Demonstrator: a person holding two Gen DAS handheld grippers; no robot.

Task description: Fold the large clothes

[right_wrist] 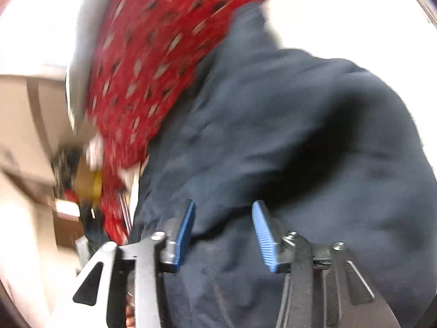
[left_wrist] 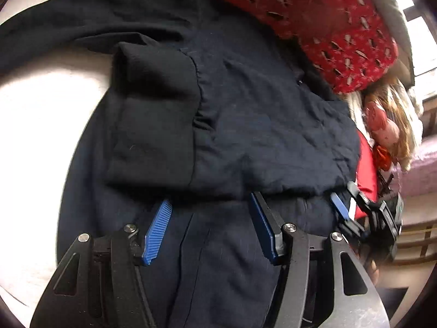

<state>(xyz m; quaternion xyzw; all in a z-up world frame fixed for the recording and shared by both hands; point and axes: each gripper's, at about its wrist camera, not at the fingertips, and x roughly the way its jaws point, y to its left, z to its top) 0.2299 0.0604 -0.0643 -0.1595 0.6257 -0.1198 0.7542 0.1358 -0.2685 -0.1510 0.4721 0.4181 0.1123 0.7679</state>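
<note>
White bedding (left_wrist: pixel 41 114) carries one navy garment (left_wrist: pixel 245 109), two spread claws.

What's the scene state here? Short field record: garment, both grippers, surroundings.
garment: dark navy garment, spread flat, one part folded over on top, wrinkled
left gripper: open, blue pads over the near edge of the cloth, nothing clamped
right gripper: open over the same cloth; view blurred
surface: white surface
beyond garment: red patterned cloth along the far edge
</note>
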